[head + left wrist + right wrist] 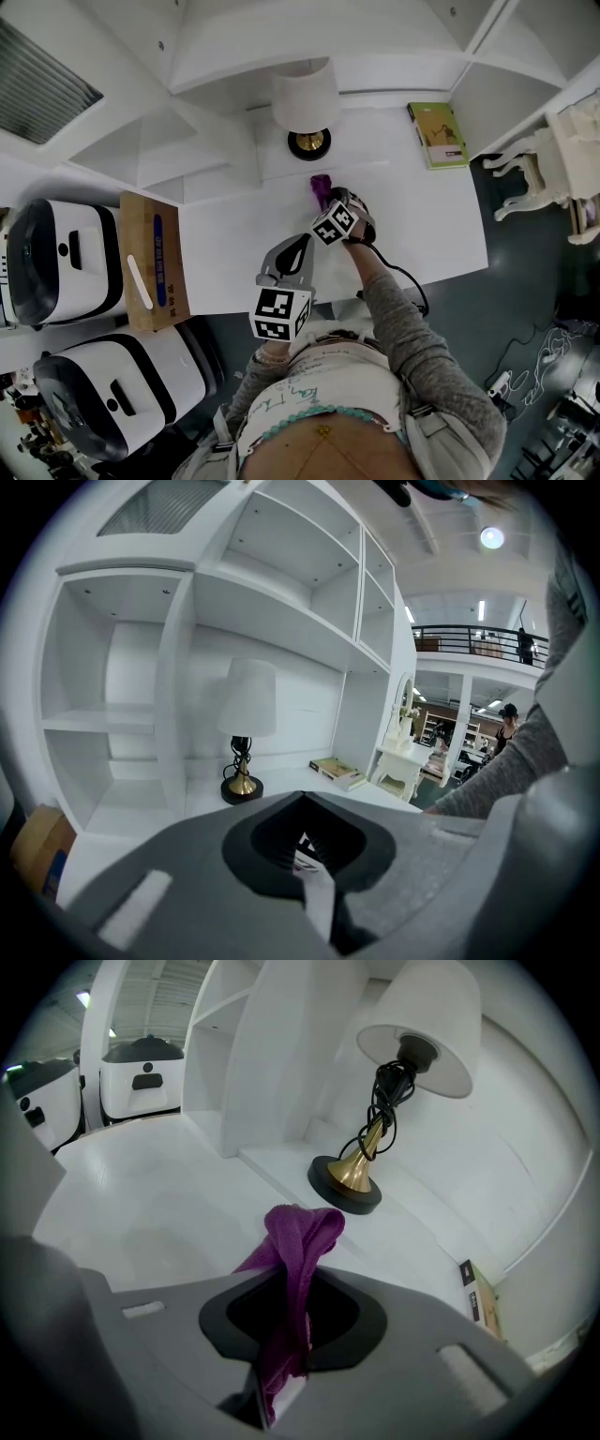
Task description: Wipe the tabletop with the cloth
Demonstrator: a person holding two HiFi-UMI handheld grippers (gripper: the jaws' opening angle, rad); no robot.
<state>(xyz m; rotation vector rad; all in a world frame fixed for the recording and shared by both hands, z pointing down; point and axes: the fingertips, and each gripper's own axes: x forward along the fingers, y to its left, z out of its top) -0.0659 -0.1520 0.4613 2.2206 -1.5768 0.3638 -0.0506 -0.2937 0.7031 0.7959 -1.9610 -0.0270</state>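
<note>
**Cloth in a narrow pinch, lamp close ahead: hazards of the wipe**

Shows a purple cloth bunched into a narrow fold and clamped between the closed jaws of the right gripper, with a loose tuft standing past the tips. Places that cloth over the back part of the white tabletop, near the raised ledge under the lamp. Gives no means of confirming contact with the surface. Locates the lamp's dark round base and brass stem just beyond the tuft in the right gripper view. Locates a green book well off toward the far right corner and a brown box at the left edge. Shows the left gripper held near the front edge, jaws closed on nothing.

Suggests three likely failures.

1. Slipping of the fold out of the pinch under a hard drag, owing to the small bite on bunched fabric.
2. Scraping of bare tips on the tabletop, owing to so little cloth spread beneath them. Calls for a flatter, lower angle.
3. Knocking of the lamp by a forward stroke, given the short gap to its base and the cord wound round the stem. Favours strokes sideways or toward the body.

Warns also of pushing the book off the corner during a long sweep to the right.
</note>
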